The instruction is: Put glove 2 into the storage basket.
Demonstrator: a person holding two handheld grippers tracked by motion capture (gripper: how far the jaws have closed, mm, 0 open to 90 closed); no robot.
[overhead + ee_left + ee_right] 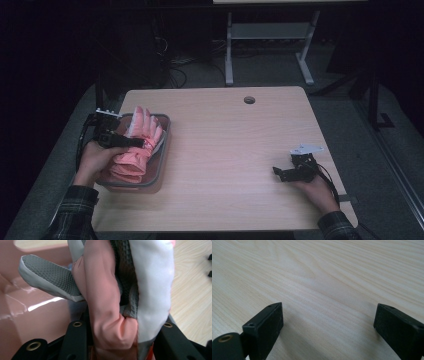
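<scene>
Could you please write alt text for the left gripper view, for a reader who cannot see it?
A padded pink and white glove with grey textured grip fabric is clamped between the left gripper's two black fingers. Behind it lie the glossy pink inside of a plastic tray and, at right, the pale wooden table.

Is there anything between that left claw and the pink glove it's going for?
Nothing visible. The left gripper already has the pink glove between its jaws, which press on it from both sides, over the grey bin. The right gripper rests open on the bare table, far off.
</scene>
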